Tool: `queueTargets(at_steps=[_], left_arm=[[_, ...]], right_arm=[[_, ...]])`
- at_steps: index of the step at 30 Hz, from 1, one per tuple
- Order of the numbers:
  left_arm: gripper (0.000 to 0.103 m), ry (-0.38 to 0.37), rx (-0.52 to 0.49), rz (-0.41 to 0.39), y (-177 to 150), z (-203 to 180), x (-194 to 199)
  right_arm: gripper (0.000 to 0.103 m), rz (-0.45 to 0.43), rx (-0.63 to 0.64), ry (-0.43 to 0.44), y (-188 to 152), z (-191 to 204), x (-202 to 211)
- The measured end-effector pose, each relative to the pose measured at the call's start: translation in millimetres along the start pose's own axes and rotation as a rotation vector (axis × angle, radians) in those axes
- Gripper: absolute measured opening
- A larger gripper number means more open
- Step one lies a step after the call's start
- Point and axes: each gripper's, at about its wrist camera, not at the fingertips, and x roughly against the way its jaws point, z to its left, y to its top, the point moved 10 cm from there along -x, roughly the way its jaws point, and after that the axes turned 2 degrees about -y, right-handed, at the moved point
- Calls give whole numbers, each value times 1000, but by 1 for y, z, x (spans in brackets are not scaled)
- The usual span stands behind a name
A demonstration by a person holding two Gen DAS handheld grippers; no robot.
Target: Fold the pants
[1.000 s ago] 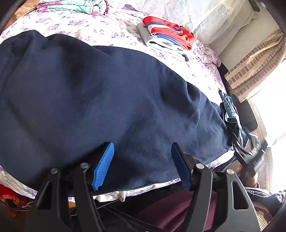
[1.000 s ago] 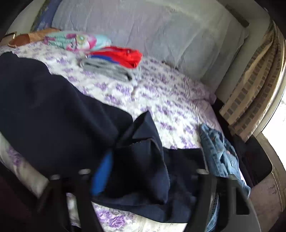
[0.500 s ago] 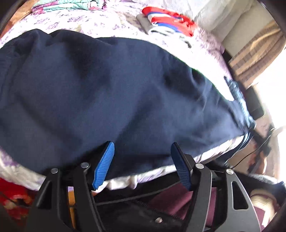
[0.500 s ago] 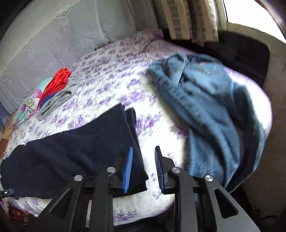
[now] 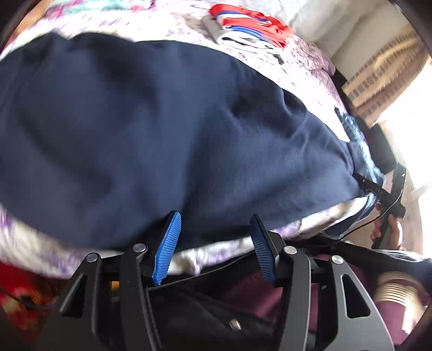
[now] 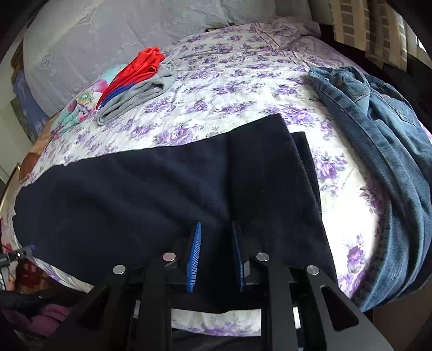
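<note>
I saw the navy pants [image 6: 167, 189] spread flat across the bed's [image 6: 243, 89] near edge. My left hand-held gripper [image 5: 214, 243], just closing, and right hand-held gripper [image 6: 216, 253], just opening, both hung released, grasping nothing.

A bed [image 6: 243, 89] fills the room, spread with a white quilt printed in purple flowers. Large pale lace-patterned pillows [image 6: 108, 35] lean along its head. Behind the far corner hang striped tan-and-cream curtains [image 6: 359, 24] — strong daylight burns through the window [image 5: 405, 108] beside them, washing out that side.
</note>
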Motion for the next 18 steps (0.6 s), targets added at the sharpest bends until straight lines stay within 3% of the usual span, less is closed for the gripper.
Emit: queueTargets(at_steps=[2,4,6,7,10,14,18], left_arm=[[54,-2,-7,7,4,-6,7],[63,9,-69,-22,17,-21,13],[75,21,-131,-78,39,-37,18],[81,39,-145,-104,48,-42,18],[82,61,-182,-125,71,-52,3],[82,101,-147,-40,78,-34,-36],[82,78,-152,-18,72,-26,-39]], right_arm=[[42,-29,67,96,23,34,17],[55,-60,172,215,55,88,32],[92,-37,247,366,83,149,35],[95,-8,273,457,95,182,31],[96,190,323,652,115,268,-6],[96,509,377,698,103,336,-77],[96,765,431,762,67,363,-103]])
